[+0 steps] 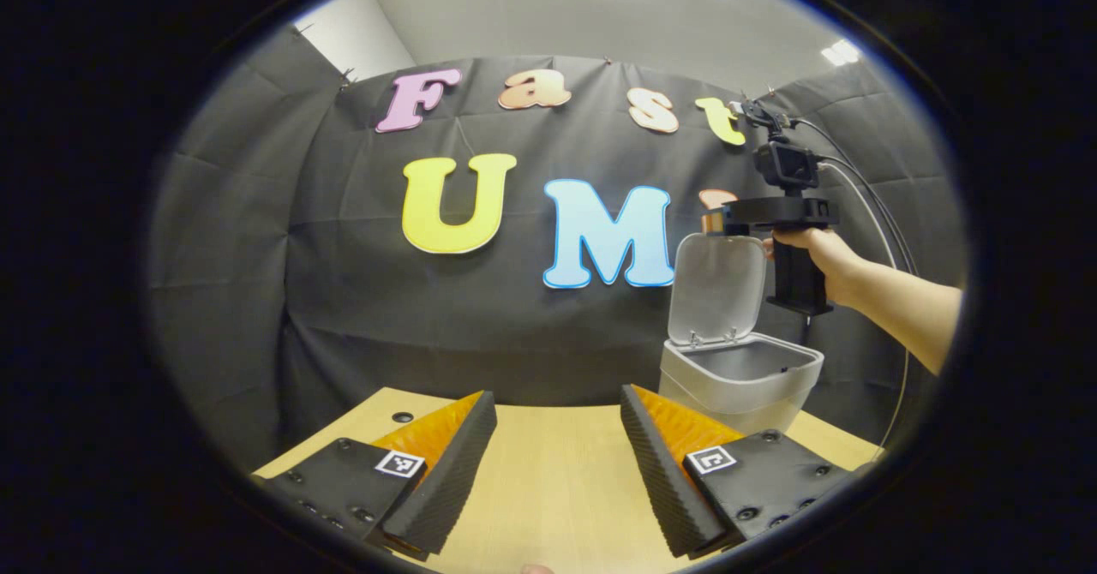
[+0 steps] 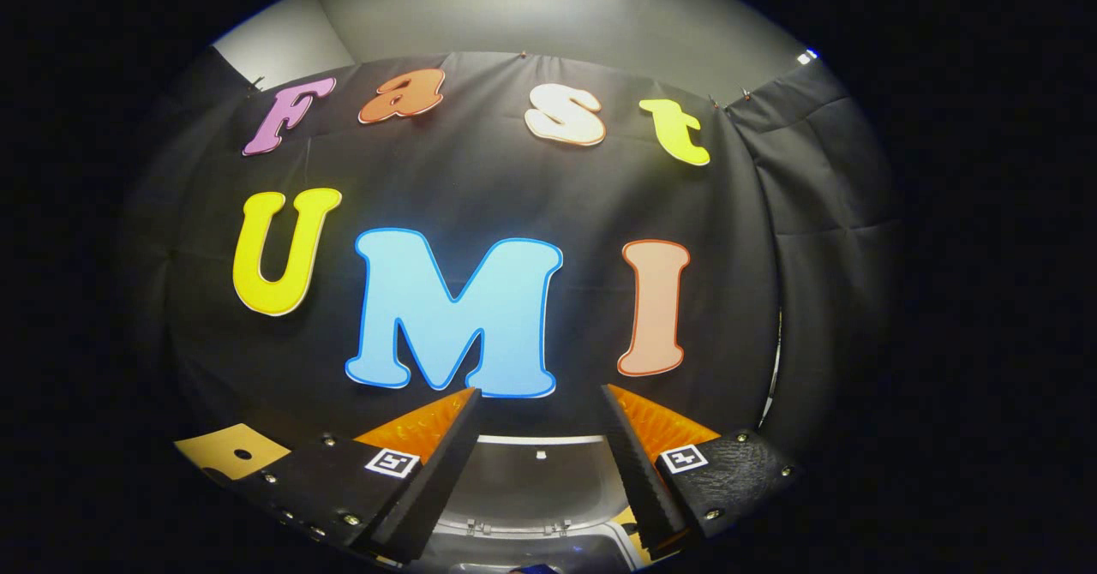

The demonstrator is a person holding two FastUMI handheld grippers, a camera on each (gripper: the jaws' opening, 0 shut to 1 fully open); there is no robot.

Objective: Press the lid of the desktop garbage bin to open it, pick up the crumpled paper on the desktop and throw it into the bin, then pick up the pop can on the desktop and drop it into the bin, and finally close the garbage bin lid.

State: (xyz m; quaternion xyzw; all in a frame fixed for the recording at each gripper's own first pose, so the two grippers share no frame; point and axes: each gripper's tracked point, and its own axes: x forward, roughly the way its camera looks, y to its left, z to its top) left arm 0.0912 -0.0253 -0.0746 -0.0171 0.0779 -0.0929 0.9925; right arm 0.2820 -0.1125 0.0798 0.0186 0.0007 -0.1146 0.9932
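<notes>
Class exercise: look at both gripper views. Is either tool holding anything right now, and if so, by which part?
Nothing is held. The left tool is open over the bare table. The right tool is open above the open bin's raised lid.

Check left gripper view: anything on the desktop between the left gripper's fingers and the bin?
Nothing: bare wooden desktop between the open left gripper and the garbage bin, whose lid stands up.

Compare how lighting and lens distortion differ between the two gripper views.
Left gripper view: evenly lit, ceiling lights glare at the top, the table edge curves from fisheye, and the bin with its raised lid is sharp. Right gripper view: darker, edges fall into shadow, the wall bulges strongly, and the lid below the fingers looks dim.
</notes>
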